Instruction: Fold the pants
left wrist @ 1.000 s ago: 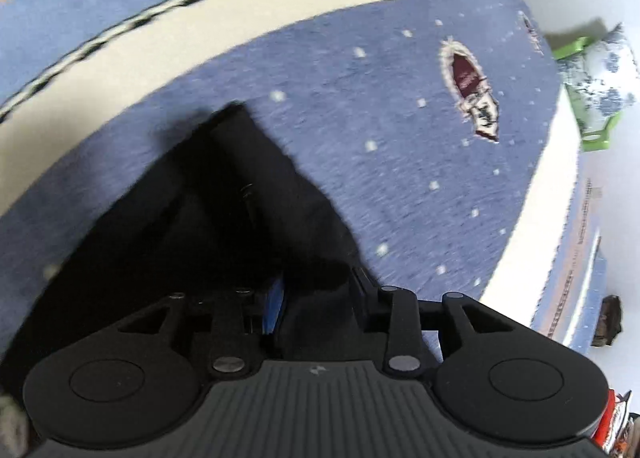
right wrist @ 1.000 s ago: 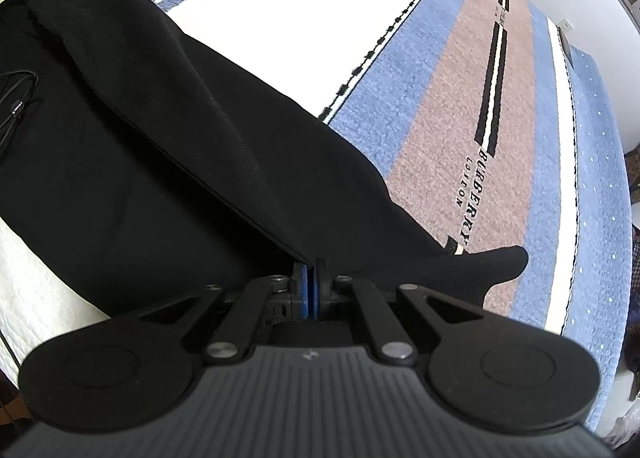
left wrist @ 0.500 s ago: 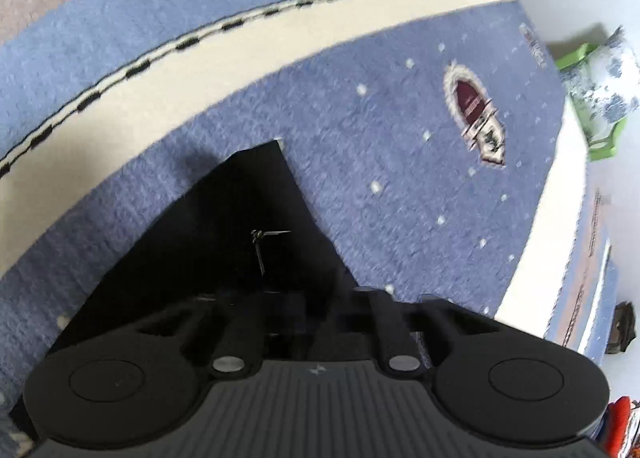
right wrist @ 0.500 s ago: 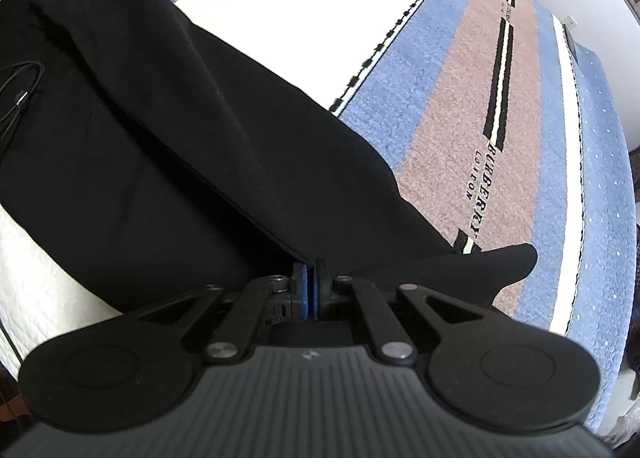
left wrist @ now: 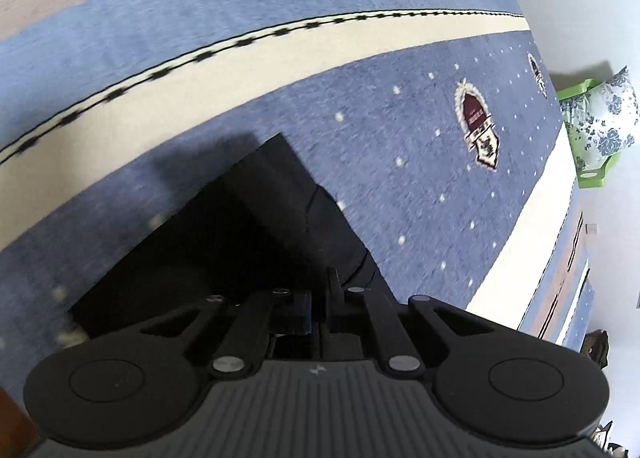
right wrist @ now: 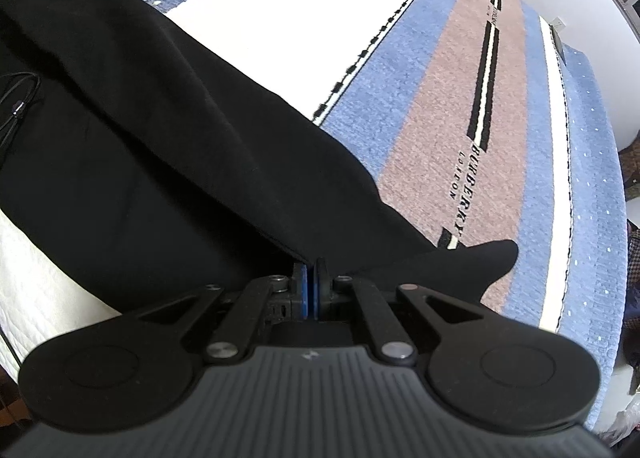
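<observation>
Over on the left, the left gripper (left wrist: 318,298) is clenched on a corner of the black, soft fabric pants (left wrist: 256,226), holding it above the blue-and-cream striped woven rug (left wrist: 400,186) with its maroon crest. The pants (right wrist: 168,162) stretch across the rug (right wrist: 448,106) and a white quilted cover (right wrist: 32,266). To the right, the right gripper (right wrist: 310,278) pinches the pants' edge tight between its blue pads (right wrist: 304,290).
</observation>
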